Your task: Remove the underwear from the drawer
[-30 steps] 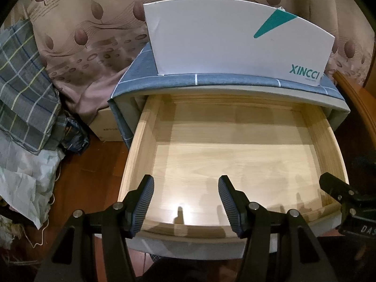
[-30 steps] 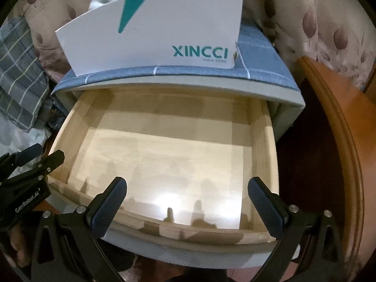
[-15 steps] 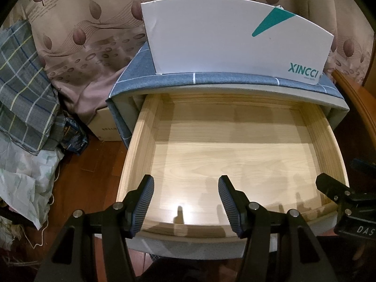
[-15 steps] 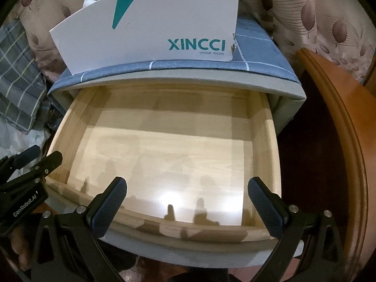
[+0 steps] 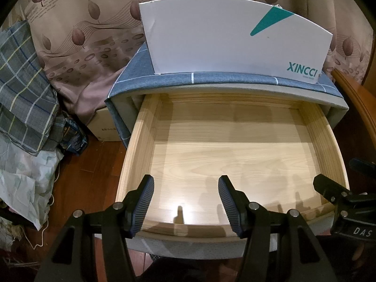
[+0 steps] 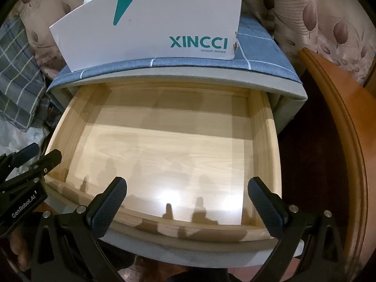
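Nothing moved, both tongs (image 5: 185,199) (image 6: 186,199) parted, empty-jawed, above pulled-out drawer (image 5: 138,145)

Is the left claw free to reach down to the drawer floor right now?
Probably yes. The left claw hangs open and empty over the pulled-out drawer, whose visible floor is bare wood. No underwear shows inside; the right claw sits off to the side.

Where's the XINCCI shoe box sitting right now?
The XINCCI shoe box stands on the blue checked cabinet top, above the open drawer, upper centre in both wrist views.
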Tool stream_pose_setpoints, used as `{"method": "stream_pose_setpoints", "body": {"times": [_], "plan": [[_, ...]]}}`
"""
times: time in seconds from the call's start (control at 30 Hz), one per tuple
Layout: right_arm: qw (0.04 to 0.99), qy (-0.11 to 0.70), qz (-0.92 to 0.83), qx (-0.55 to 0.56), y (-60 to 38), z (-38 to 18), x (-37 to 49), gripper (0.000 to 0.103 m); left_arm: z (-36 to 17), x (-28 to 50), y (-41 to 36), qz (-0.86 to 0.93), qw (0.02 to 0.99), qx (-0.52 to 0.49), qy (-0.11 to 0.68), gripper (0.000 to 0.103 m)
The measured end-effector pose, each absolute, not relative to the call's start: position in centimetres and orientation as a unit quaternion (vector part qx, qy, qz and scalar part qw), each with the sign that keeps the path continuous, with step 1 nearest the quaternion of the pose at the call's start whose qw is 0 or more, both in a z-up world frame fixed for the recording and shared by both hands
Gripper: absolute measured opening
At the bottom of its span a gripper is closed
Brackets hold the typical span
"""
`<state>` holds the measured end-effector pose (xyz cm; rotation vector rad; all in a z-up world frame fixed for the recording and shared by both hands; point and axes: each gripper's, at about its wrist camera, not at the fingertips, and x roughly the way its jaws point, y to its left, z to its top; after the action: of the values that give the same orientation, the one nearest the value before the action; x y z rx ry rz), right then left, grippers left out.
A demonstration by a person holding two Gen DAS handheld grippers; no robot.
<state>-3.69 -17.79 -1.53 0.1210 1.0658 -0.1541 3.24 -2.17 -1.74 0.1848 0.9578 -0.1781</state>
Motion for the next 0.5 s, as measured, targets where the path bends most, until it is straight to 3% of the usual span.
{"method": "stream_pose_setpoints", "body": {"times": [0.5], "plan": [[0.855, 0.510, -0.075, 0.051, -17.55, -1.72, -3.73, 0.102, -1.80, 3.17, -2.30, -0.085, 0.879, 0.092, 0.459, 0.058]]}}
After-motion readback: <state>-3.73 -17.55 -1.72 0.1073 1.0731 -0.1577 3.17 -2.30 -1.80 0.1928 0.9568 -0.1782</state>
